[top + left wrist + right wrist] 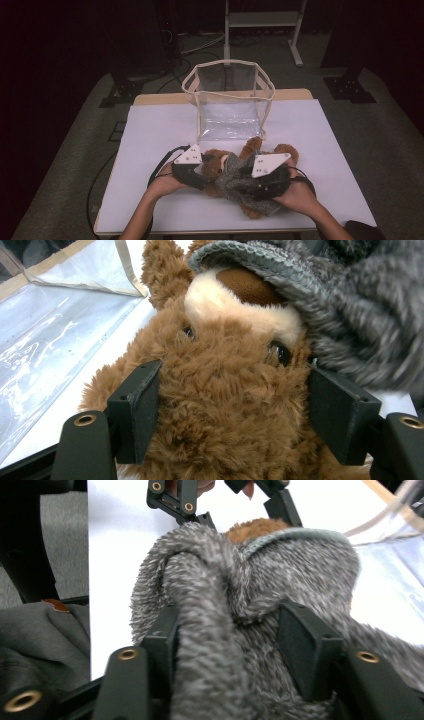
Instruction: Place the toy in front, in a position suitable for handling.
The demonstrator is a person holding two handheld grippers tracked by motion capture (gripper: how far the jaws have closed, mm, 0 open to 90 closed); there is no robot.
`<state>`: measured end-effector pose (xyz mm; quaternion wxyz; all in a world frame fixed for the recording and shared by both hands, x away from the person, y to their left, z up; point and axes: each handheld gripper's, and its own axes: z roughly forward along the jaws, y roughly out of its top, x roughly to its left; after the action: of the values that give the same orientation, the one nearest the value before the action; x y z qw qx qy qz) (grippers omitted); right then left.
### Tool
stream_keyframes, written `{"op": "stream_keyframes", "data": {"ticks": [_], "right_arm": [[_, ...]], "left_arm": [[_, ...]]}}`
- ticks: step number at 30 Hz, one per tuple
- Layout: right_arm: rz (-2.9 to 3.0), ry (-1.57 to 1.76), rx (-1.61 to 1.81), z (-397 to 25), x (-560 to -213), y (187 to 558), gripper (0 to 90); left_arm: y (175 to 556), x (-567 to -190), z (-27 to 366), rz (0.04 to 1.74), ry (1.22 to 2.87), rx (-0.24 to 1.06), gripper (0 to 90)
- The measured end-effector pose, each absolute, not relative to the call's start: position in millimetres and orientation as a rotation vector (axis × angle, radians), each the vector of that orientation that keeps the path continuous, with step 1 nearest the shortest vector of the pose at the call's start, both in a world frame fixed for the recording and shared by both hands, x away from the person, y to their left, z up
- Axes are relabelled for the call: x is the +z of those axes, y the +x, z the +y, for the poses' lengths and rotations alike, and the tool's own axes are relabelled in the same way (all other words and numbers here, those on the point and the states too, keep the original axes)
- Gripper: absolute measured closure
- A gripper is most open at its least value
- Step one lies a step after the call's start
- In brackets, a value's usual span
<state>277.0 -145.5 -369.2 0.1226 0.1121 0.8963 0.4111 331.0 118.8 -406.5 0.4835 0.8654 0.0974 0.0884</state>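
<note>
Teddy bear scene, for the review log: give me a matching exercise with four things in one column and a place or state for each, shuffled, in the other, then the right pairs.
Things:
1. teddy bear
2. grey sweater
3. clear bag
4. left gripper

Places or states:
A. stands open-topped behind the toy
B. jaws on either side of the furry head
C. lies on the white table
D. fuzzy knit, between the right gripper's jaws

Pairs: 1-C, 2-D, 3-A, 4-B
</note>
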Motion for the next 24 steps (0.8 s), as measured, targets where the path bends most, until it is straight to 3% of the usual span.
{"op": "stream_keyframes", "data": {"ticks": [3,7,9,18,24], "right_arm": [[2.624,0.312,1.170,-136.7,-376.0,281.7,47.3],[2.647,0.374,1.166,-144.0,-381.9,282.3,69.0],[2.682,0.411,1.175,-148.0,-384.3,282.2,73.4],[2.654,0.479,1.185,-179.7,-367.1,275.0,75.6],[2.756,0.419,1.140,-159.4,-381.7,272.6,75.4]], "left_arm": [[330.7,-407.0,119.6,0.231,2.121,0.220,27.4],[329.9,-406.8,118.8,0.223,2.121,0.214,27.3],[329.4,-406.1,118.6,0.216,2.125,0.205,26.4],[331.7,-407.0,120.8,0.242,2.113,0.200,25.6],[331.0,-406.6,119.7,0.237,2.122,0.221,25.5]]}}
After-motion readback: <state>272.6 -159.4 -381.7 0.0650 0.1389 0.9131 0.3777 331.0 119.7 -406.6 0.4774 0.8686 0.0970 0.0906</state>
